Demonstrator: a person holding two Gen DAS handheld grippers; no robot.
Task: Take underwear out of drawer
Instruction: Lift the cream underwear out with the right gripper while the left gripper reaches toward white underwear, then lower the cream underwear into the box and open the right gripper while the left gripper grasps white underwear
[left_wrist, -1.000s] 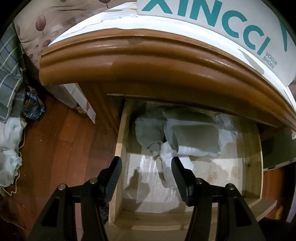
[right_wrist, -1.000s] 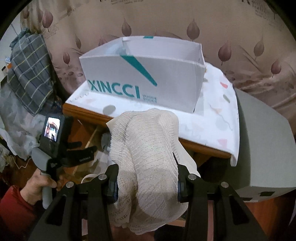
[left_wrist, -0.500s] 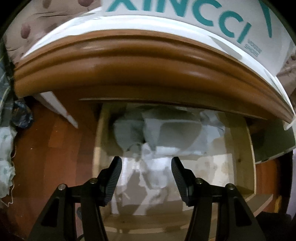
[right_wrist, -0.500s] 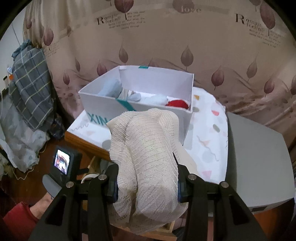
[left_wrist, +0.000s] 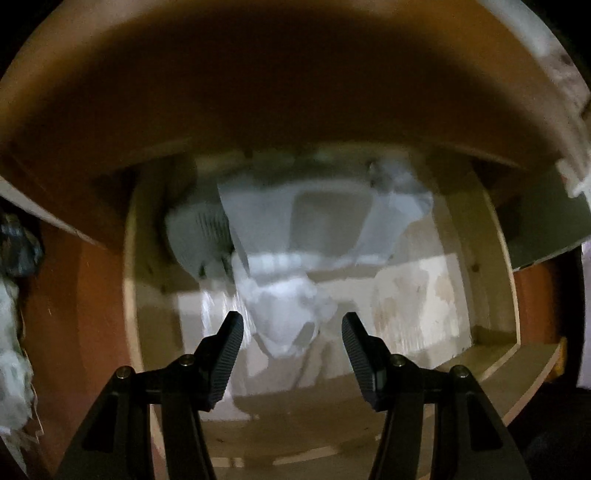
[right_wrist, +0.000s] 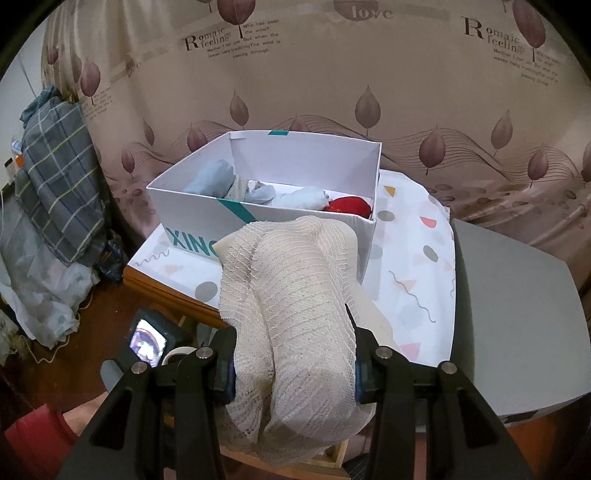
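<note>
In the left wrist view the open wooden drawer (left_wrist: 476, 258) sits under the brown table edge. Grey and white underwear (left_wrist: 317, 229) lies bunched at its back, with a white piece (left_wrist: 284, 314) trailing forward. My left gripper (left_wrist: 291, 328) is open, low inside the drawer, with the white piece just ahead between its fingers. The view is blurred. In the right wrist view my right gripper (right_wrist: 291, 362) is shut on a cream knit underwear (right_wrist: 291, 302), held above the table's front edge, in front of the white XINCCI box (right_wrist: 266, 218).
The box holds grey, light blue and red garments (right_wrist: 347, 205) on a patterned white cloth (right_wrist: 410, 280). A grey cabinet top (right_wrist: 517, 314) is to the right. Plaid clothes (right_wrist: 55, 192) and white bags pile at the left. The left gripper's camera (right_wrist: 147, 339) shows below.
My left gripper has dropped and pushed into the drawer, close to the white piece. My right gripper has risen with the cream underwear, so the box's inside now shows.
</note>
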